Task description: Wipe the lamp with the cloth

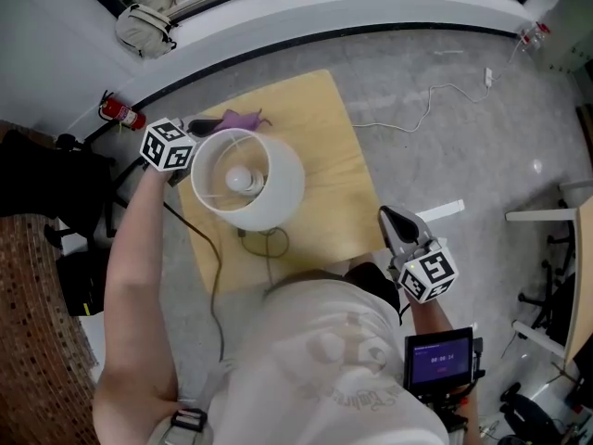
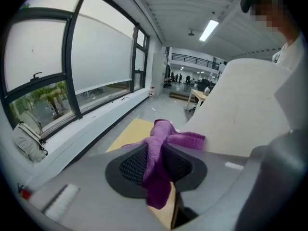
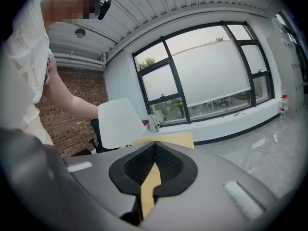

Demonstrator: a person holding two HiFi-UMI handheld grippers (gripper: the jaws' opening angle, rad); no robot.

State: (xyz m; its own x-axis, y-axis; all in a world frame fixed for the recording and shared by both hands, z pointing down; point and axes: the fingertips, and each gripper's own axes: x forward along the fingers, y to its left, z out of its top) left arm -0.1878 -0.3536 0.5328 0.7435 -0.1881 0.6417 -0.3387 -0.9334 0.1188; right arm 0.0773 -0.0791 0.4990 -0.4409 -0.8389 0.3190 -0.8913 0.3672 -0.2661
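A: Where is the cloth (image 2: 163, 131) to be found?

B: It is seen pinched in the left claw (image 2: 155, 159). The purple fabric is clamped between the two dark pads, with one end hung below them and the other bunched up past the tips. In the head view the cloth (image 1: 243, 119) is shown at the far side of the lamp (image 1: 269, 179), just beside the rim of the white shade. Whether the shade is actually touched cannot be told.

A: And how is the lamp placed?

B: It is stood upright on the yellow worktop (image 1: 334, 146), towards the left half. The bulb (image 1: 244, 179) is seen down through the open top of the shade, and a dark cord (image 1: 269, 244) is looped on the worktop at its near side. In the left gripper view the shade (image 2: 245, 105) fills the right of the picture, close beside the claw.

A: What is shown of the right claw (image 1: 389, 217)?

B: It is held at the near right corner of the worktop, well apart from the lamp. In its own view the right claw (image 3: 155, 148) is clenched, tips met, with nothing gripped; only the worktop (image 3: 175, 137) is glimpsed beyond, with the lamp (image 3: 118, 121) to the left.
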